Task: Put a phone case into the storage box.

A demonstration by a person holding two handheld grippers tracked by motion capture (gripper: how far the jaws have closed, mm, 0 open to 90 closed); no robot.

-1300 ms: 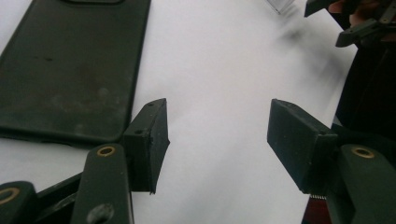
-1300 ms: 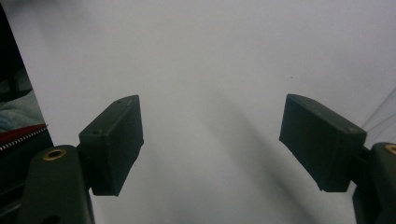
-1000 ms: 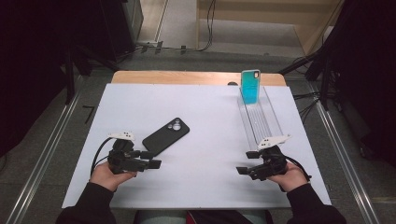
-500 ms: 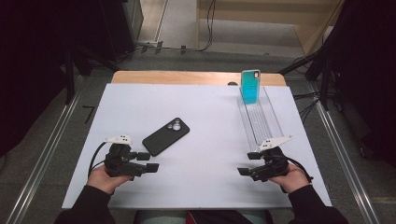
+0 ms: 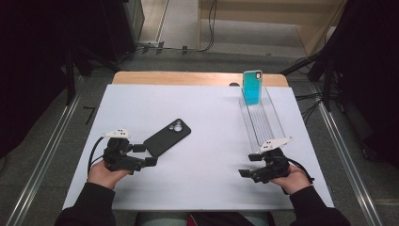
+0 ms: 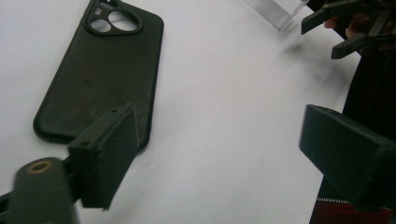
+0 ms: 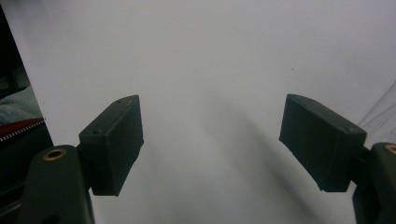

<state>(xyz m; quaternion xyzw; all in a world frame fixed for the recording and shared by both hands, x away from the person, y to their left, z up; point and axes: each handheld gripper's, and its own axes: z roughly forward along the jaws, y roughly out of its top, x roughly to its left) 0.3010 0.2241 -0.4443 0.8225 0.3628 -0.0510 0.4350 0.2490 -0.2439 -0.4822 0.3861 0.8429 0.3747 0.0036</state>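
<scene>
A black phone case (image 5: 167,136) lies camera-hole side up on the white table, left of centre. My left gripper (image 5: 145,154) sits just short of its near end; its jaws have just been opening and stand open, with nothing between them. In the left gripper view the case (image 6: 100,74) lies beyond the left jaw of that gripper (image 6: 224,149). A teal phone case (image 5: 252,88) stands upright at the far end of a clear tray (image 5: 263,122). My right gripper (image 5: 248,165) rests open and empty near the tray's near end, over bare table in its own view (image 7: 215,140).
The white table top (image 5: 211,188) lies on a wooden board (image 5: 188,77) whose far edge shows. Metal rails run along the floor on both sides. Dark equipment and cables stand beyond the table. The other hand's gripper (image 6: 345,28) shows at the left gripper view's top right.
The left gripper's jaws stand wider apart than in the earlier frames. The black case, the teal case and the right gripper have kept their places.
</scene>
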